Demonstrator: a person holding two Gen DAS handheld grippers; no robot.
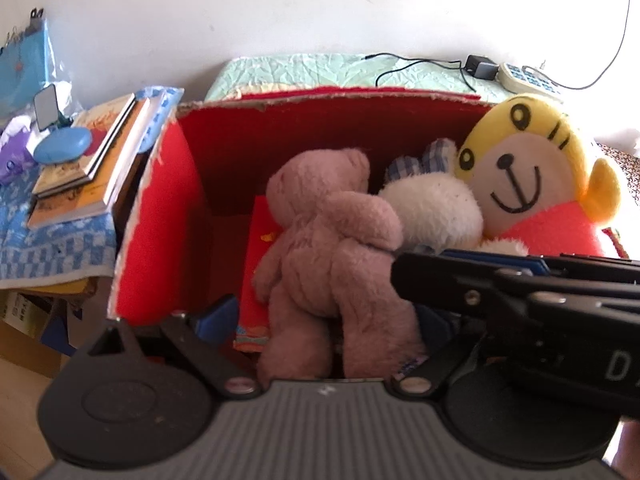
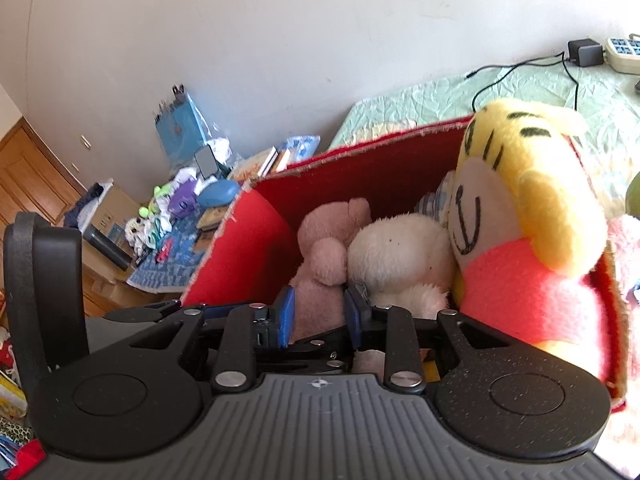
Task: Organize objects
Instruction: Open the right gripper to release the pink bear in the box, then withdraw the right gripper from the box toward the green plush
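A red box (image 1: 160, 216) (image 2: 240, 248) holds a pink teddy bear (image 1: 328, 248) (image 2: 324, 248), a white plush (image 1: 436, 208) (image 2: 396, 256) and a yellow-headed plush (image 1: 532, 176) (image 2: 520, 208). My left gripper (image 1: 326, 318) is open at the box's near edge. The bear's legs hang between its blue pads (image 1: 216, 316) and do not touch the left one. My right gripper (image 2: 320, 314) reaches in from the right and is shut on the bear's side by its arm; in the left wrist view its black fingers (image 1: 460, 276) end at that arm. The bear's lower body is hidden in the right wrist view.
A side table with a blue patterned cloth (image 1: 52, 240) (image 2: 176, 248), stacked books (image 1: 92, 160) and a blue case (image 1: 62, 146) stands left of the box. Behind is a bed with a green quilt (image 1: 304, 70) (image 2: 500, 92), a cable, an adapter and a power strip (image 1: 528, 78).
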